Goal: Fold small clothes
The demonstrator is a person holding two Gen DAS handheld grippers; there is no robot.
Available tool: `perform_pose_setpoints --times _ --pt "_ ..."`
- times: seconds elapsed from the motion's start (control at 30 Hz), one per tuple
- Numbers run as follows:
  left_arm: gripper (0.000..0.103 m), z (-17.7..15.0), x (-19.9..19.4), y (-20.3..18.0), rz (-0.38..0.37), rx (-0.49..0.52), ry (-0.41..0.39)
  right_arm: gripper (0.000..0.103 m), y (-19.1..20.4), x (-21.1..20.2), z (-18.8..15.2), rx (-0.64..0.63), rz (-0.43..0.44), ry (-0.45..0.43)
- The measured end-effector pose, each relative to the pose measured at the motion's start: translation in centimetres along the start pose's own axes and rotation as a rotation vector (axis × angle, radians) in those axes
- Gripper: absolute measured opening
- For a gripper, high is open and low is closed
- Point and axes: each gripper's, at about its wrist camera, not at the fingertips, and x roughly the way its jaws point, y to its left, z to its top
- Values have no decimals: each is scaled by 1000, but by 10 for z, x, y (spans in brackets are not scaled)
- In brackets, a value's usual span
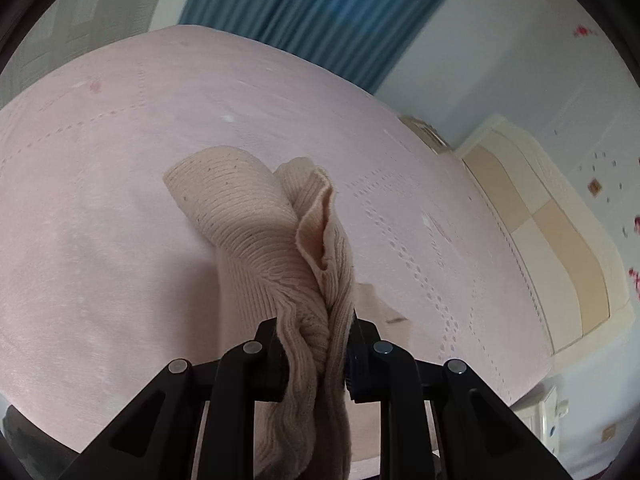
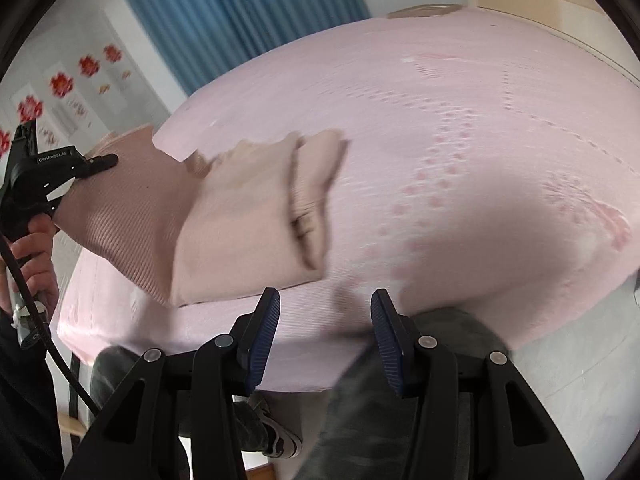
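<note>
Left gripper (image 1: 316, 344) pinching beige knit (image 1: 256, 232), pink bedspread (image 1: 100, 200), blue curtain (image 1: 304, 12)

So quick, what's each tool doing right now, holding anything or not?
Left tool: closed, holding the beige knit garment, lifted over the pink bed cover.
Right tool: open, holding nothing.

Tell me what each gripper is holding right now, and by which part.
The left gripper is shut on the beige knit garment, pinching a bunched-up edge; which part of the garment that is cannot be told. The right gripper is open and holds nothing.
</note>
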Motion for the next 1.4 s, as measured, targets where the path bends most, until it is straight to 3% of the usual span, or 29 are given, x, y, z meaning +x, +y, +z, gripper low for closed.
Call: perform_pose_setpoints --times 0.2,0.33,0.4,0.43,0.53,0.63,0.8,0.97,1.03,1.1,1.17,1.23,1.3,1.4 --pt "19 -45 57 -76 19 112 133 47 -50 -20 -4 127 -38 -33" --pt "21 -69 85 -86 -5 84 233 47 -72 -27 -8 188 -44 -42" --pt "36 -71 88 -84 -43 72 275 47 -75 -31 -8 197 -57 -56" --pt "40 -68 85 -83 -100 63 294 47 -73 -32 -8 192 -53 -60" --pt "48 -59 68 -81 -180 76 283 47 -63 -34 -4 170 -34 -69" --pt "55 -48 48 -80 -163 145 205 47 -45 -31 5 132 12 -74" --pt "60 -38 25 -45 -44 213 111 47 -7 -20 30 76 149 -92" --pt "60 -43 11 15 65 185 99 48 28 12 55 71 242 -104" --pt "59 -47 5 41 68 148 106 47 36 33 61 94 212 -81" --pt "59 -52 2 63 67 115 125 40 40 58 60 148 155 -58" --pt "59 -56 -1 82 66 89 132 19 48 79 58 157 162 -24" --pt "59 -61 -2 98 51 53 136 12 58 87 59 105 115 -18" --pt "58 -67 0 106 9 -7 154 10 71 72 59 9 108 -95" --pt "58 -78 2 109 -49 -41 174 8 60 36 53 9 249 -246"
